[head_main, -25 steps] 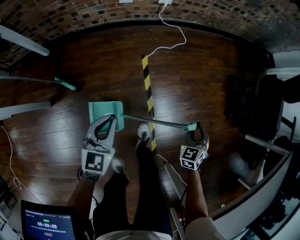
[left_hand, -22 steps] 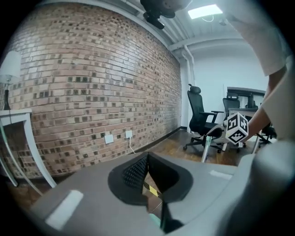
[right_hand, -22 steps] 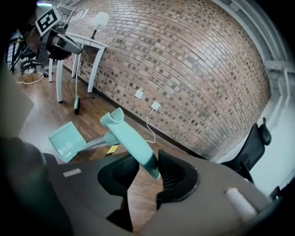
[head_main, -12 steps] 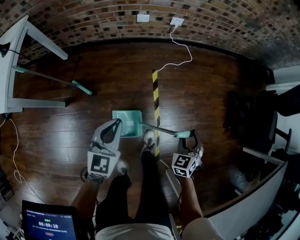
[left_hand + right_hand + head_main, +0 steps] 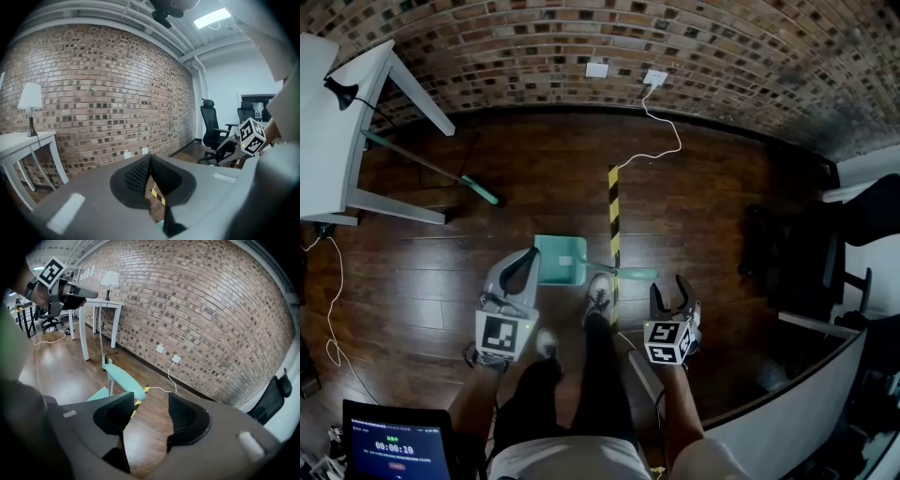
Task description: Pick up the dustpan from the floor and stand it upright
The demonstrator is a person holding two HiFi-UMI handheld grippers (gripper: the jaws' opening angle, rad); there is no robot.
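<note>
Dustpan (image 5: pixel 561 260): the teal pan sits on the dark wood floor (image 5: pixel 712 216), just left of the yellow-and-black tape strip (image 5: pixel 613 225) and in front of your shoe (image 5: pixel 598 291). Long axis in the head view runs left to right. The pole (image 5: pixel 605 270) leaves the pan, crosses the tape and ends in a teal grip (image 5: pixel 639 274) pointing at your right gripper (image 5: pixel 667 284). In the right gripper view the grip aims toward the camera, with the pole dropping behind it to the pan, so the grip end is the high end; how steep it stands I cannot tell. Right gripper: jaws have just been opening and now stand wide apart, with only floor between them. The grip lies just ahead and to the left of them, apart from the pads. Left gripper (image 5: pixel 530 255): jaw tips together with nothing clamped, tip just beside the pan's left edge. Also noted: a second teal-headed pole (image 5: pixel 431 169) leans by the white table (image 5: pixel 337 122).
</note>
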